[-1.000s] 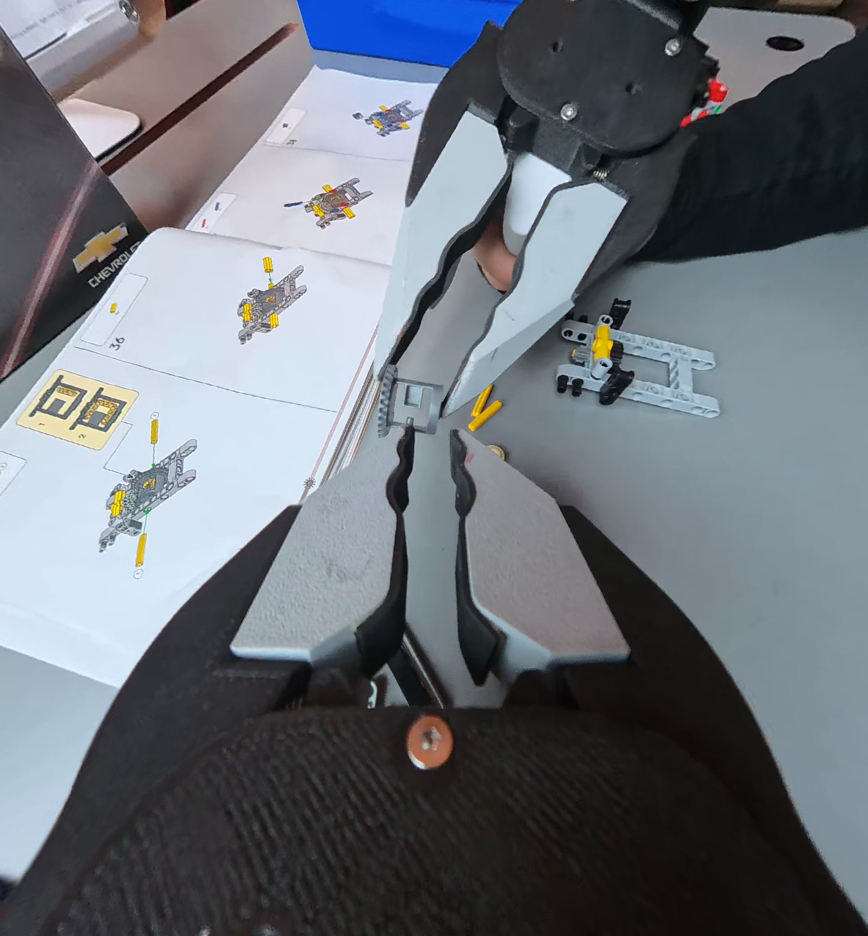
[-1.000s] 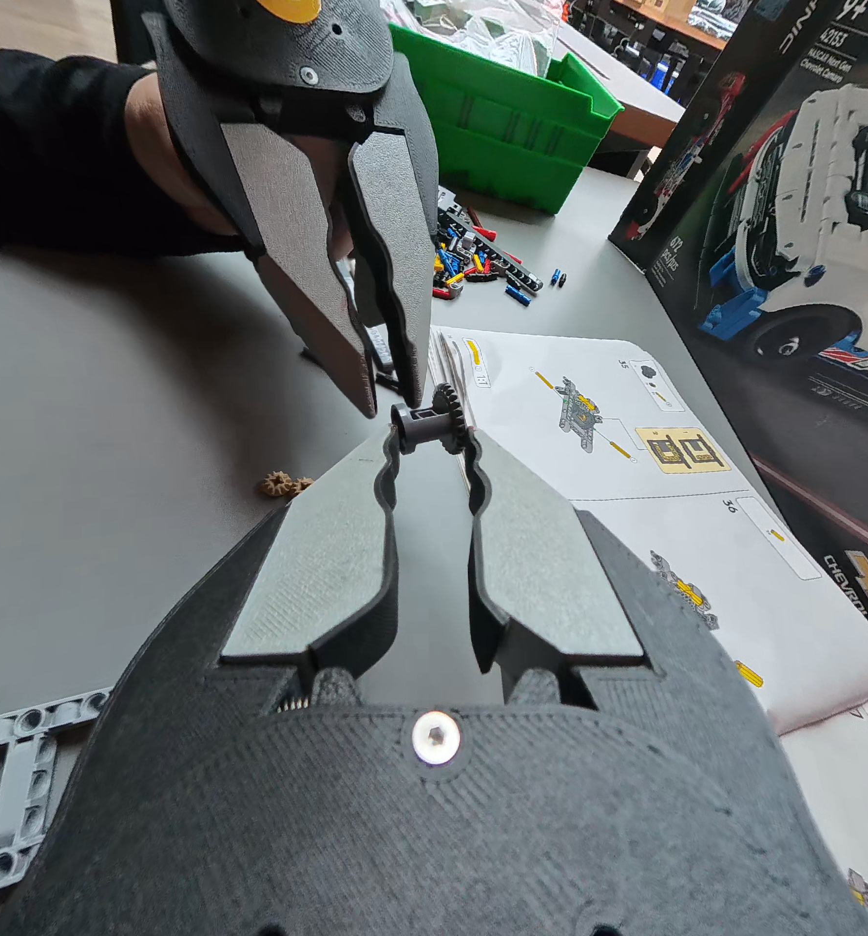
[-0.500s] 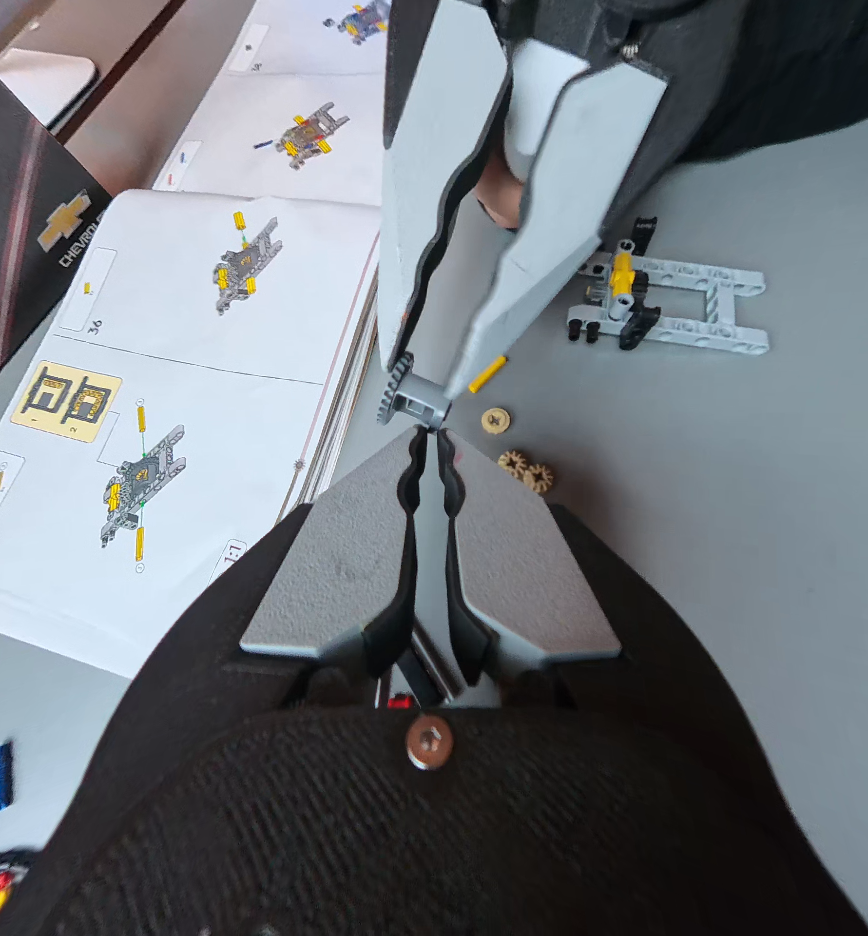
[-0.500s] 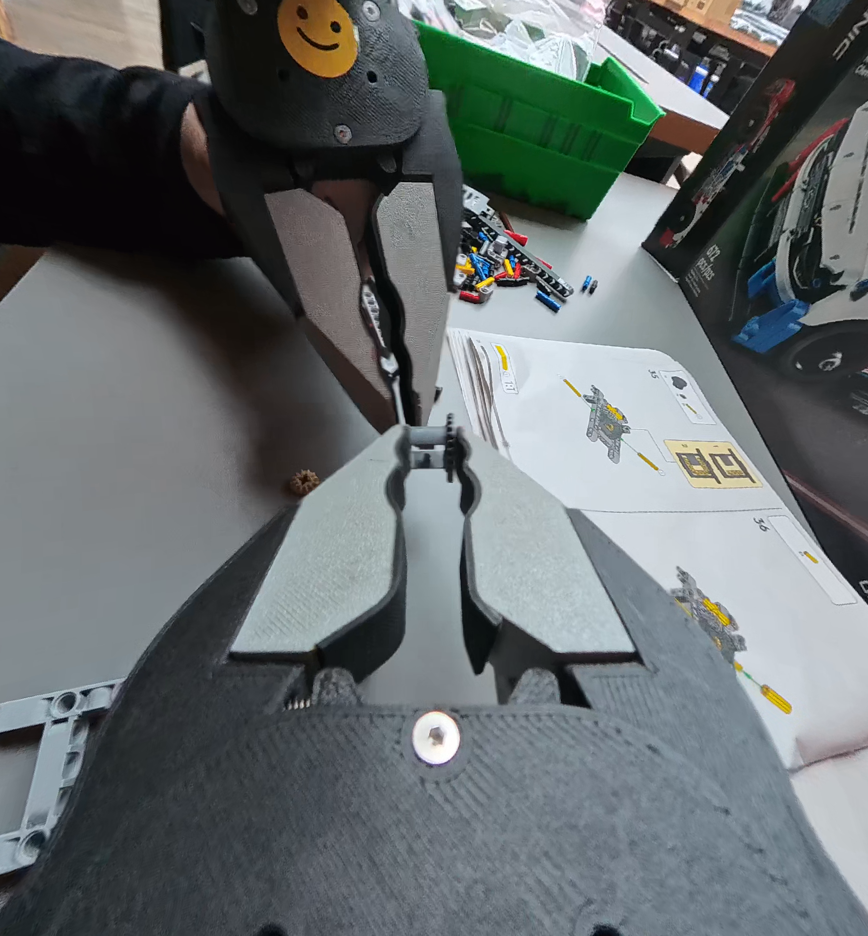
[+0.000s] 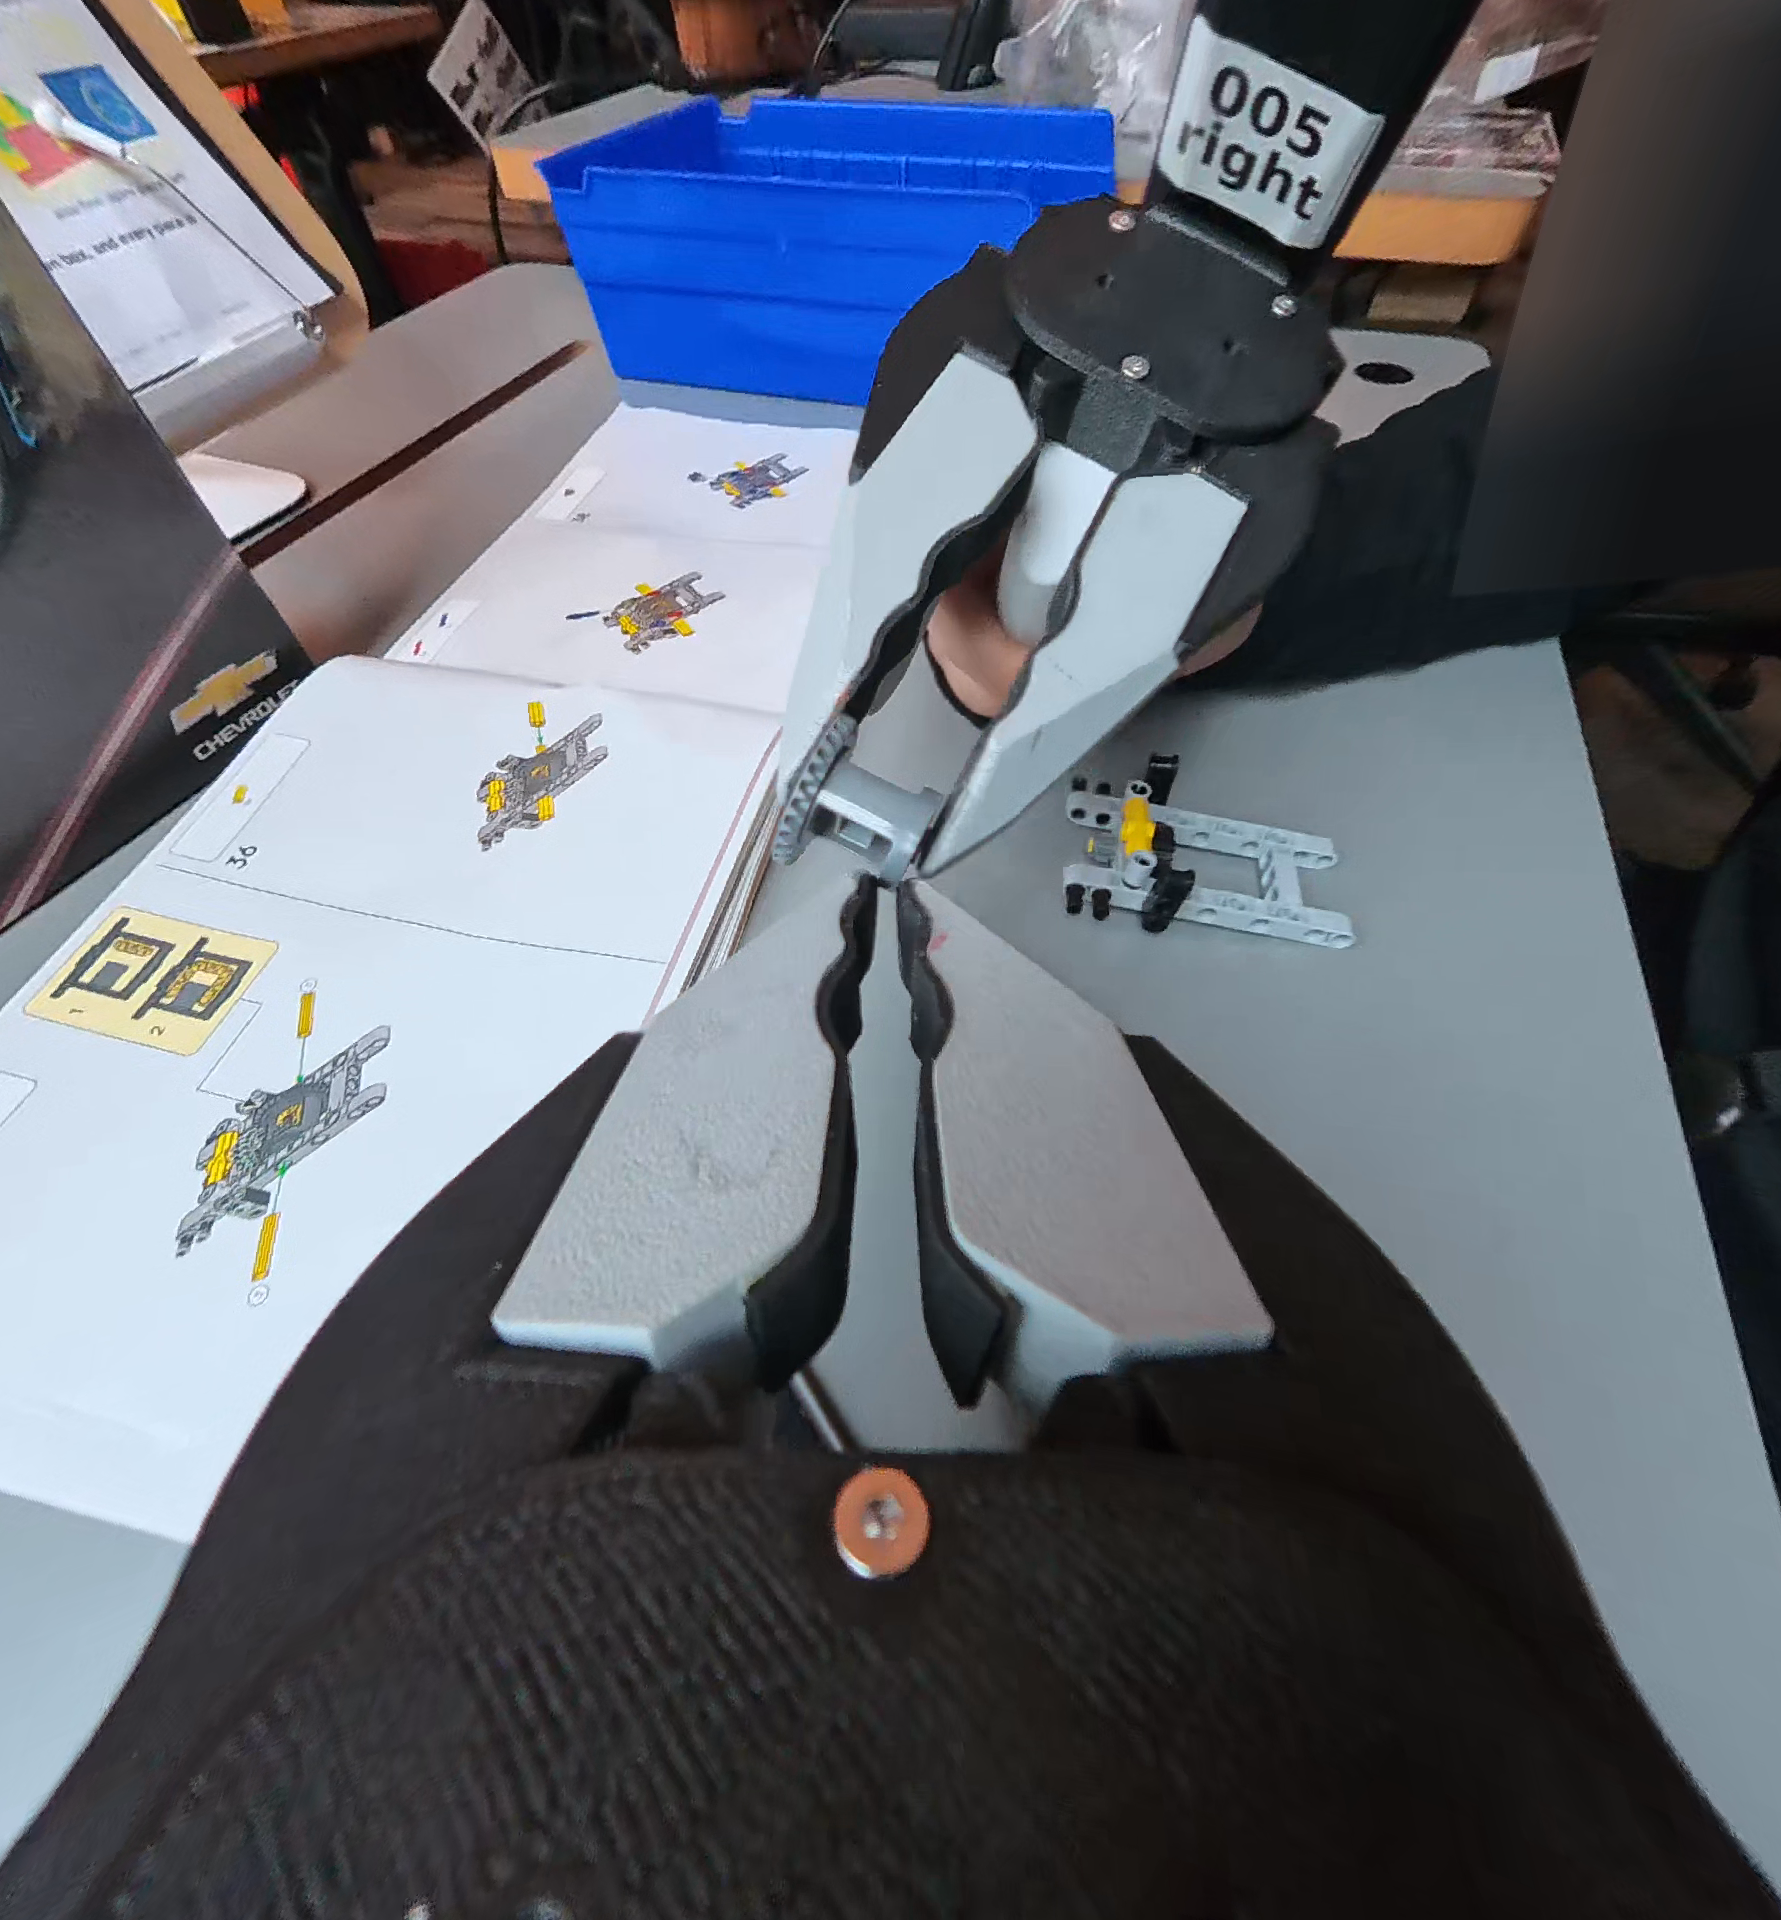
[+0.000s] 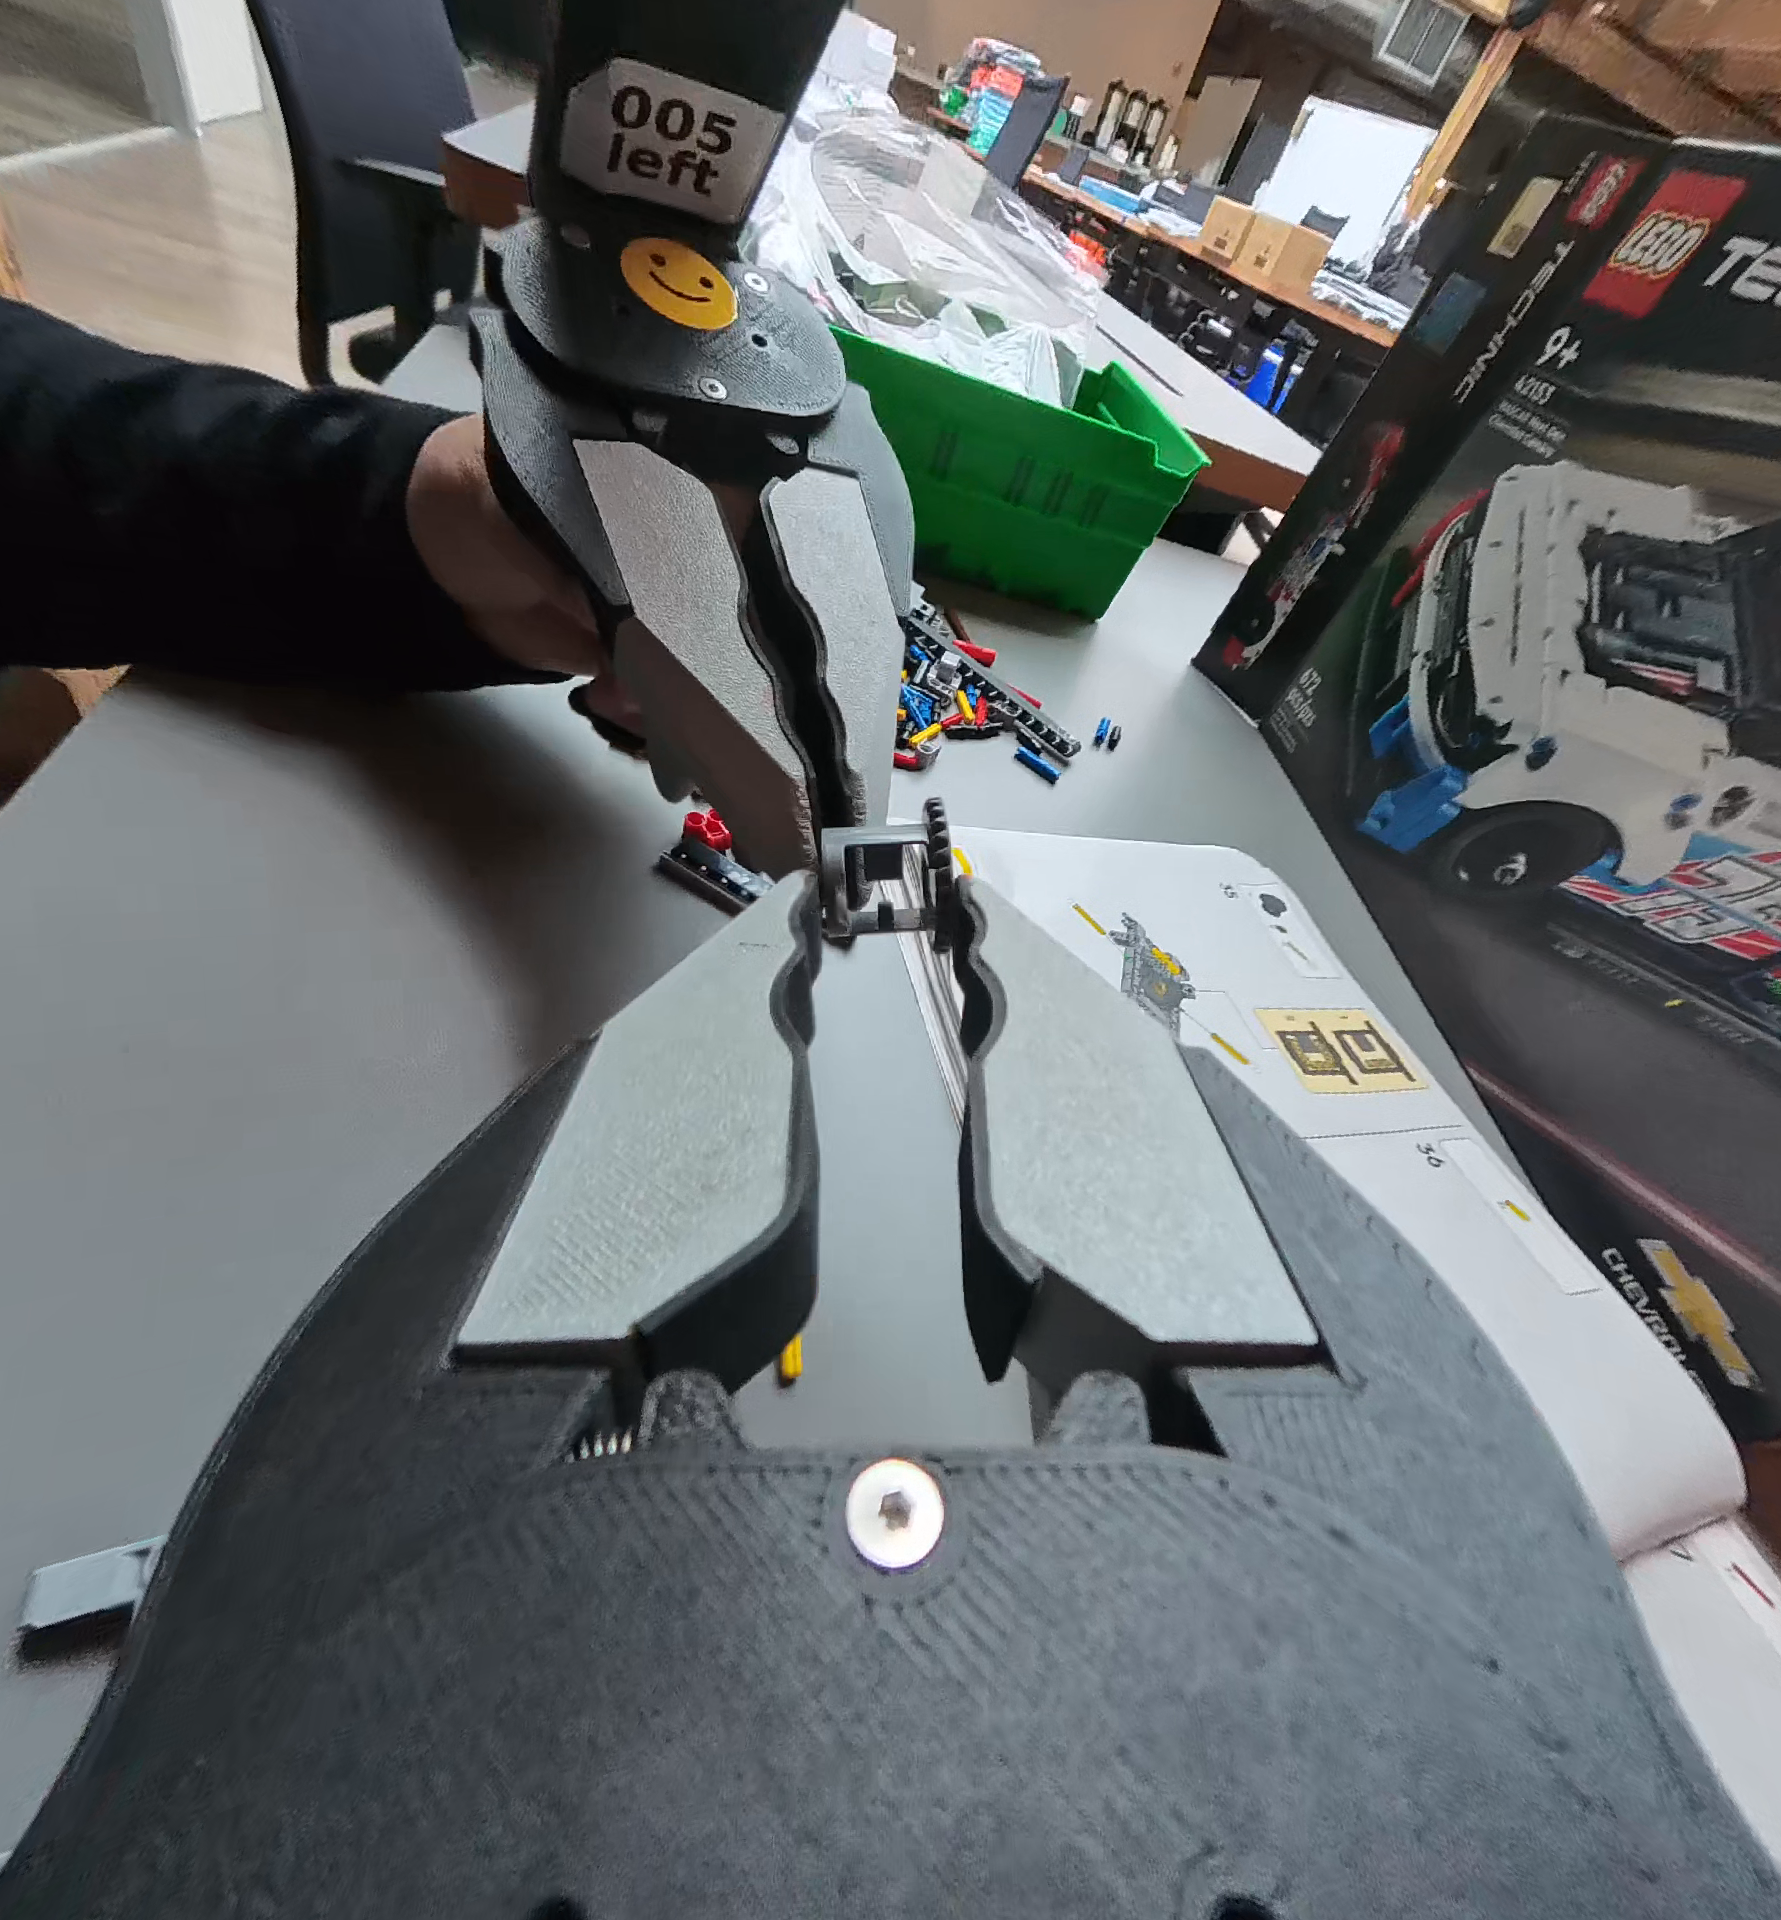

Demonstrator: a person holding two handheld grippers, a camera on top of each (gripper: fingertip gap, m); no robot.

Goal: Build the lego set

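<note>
At the centre of the right wrist view, the right hand-held gripper (image 6: 886, 902) is clamping a small grey plastic gear housing with a toothed wheel on one end (image 6: 888, 875), one fingertip pressing on each end of the piece and holding it in the air above the grey surface (image 6: 242, 1039). The same piece is showing in the upper middle of the left wrist view (image 5: 855, 805), pinched between the tips of that gripper (image 5: 865, 821).

The left hand-held gripper (image 5: 884, 896) is sitting just below the piece, its fingers brought together with only a thin slit between them and nothing visible between the tips, which are almost touching the housing's right end. In the right wrist view it is coming down from the upper left (image 6: 829, 800), its tips right at the housing's top edge.

A light grey beam frame with yellow and black pins (image 5: 1203, 868) is lying on the surface at the right middle of the left wrist view. An open white instruction booklet (image 5: 398, 894) is spreading across the left half, with a blue plastic bin (image 5: 824, 229) beyond it at the top. In the right wrist view a green plastic bin (image 6: 1021, 478) is standing at upper centre, a pile of loose coloured pieces (image 6: 969, 707) is lying in front of it, and the black set box with a white car picture (image 6: 1592, 644) is standing along the right edge.
</note>
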